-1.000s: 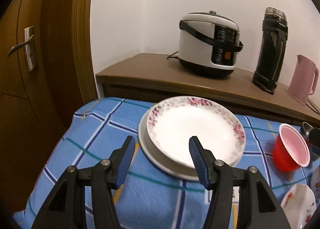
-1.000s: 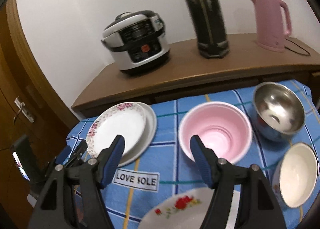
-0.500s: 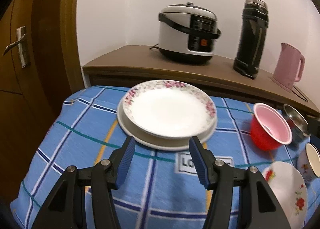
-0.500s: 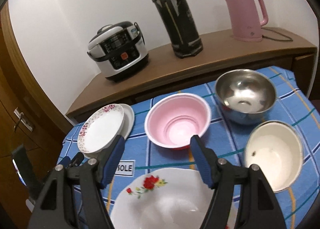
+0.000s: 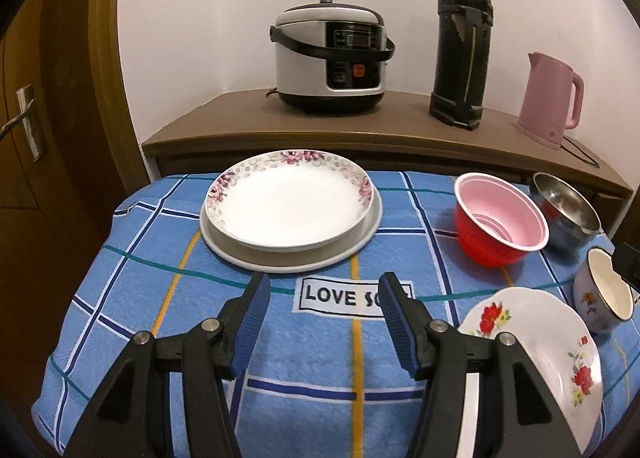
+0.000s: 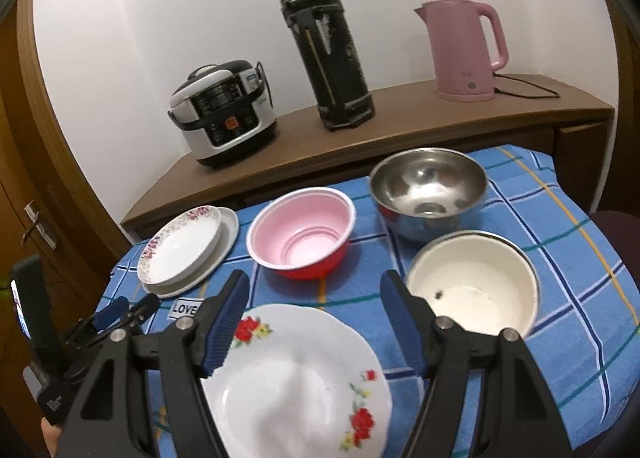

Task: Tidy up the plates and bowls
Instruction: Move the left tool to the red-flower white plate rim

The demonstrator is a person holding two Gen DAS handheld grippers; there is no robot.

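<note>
Both grippers are standing with jaws wide apart and nothing between the pads. Left gripper (image 5: 322, 304) is hovering over bare cloth near the "LOVE" label (image 5: 344, 296); right gripper (image 6: 314, 300) is hovering above the near rim of the red-flower plate (image 6: 296, 382), apart from it as far as the view shows.

Blue checked tablecloth (image 5: 132, 258) is covering the table and carrying all the dishes. Behind it a brown wooden counter (image 5: 240, 118) is running along the white wall, with a door handle (image 5: 24, 120) showing at the far left.

On the counter, left to right: rice cooker (image 5: 332, 62), black thermos (image 5: 464, 50), pink kettle (image 5: 550, 98) with its cord trailing off to the right.

Dishes, larger first:
- Pink-rimmed floral plate (image 5: 290, 204) is sitting inside a plain pale plate (image 5: 360, 244), stacked at the back left of the cloth.
- Red-flower plate is lying alone at the front, right of centre.
- Steel bowl (image 6: 428, 190) is sitting at the back right.
- Cream enamel bowl (image 6: 472, 288) is sitting just in front of the steel bowl, close beside the red-flower plate's right edge.
- Red bowl with pink inside (image 6: 302, 236) is sitting between the plate stack and the steel bowl, upright in the right wrist view.

All three bowls are standing separately, none nested. Left gripper is also showing in the right wrist view (image 6: 120, 310) at the lower left.
</note>
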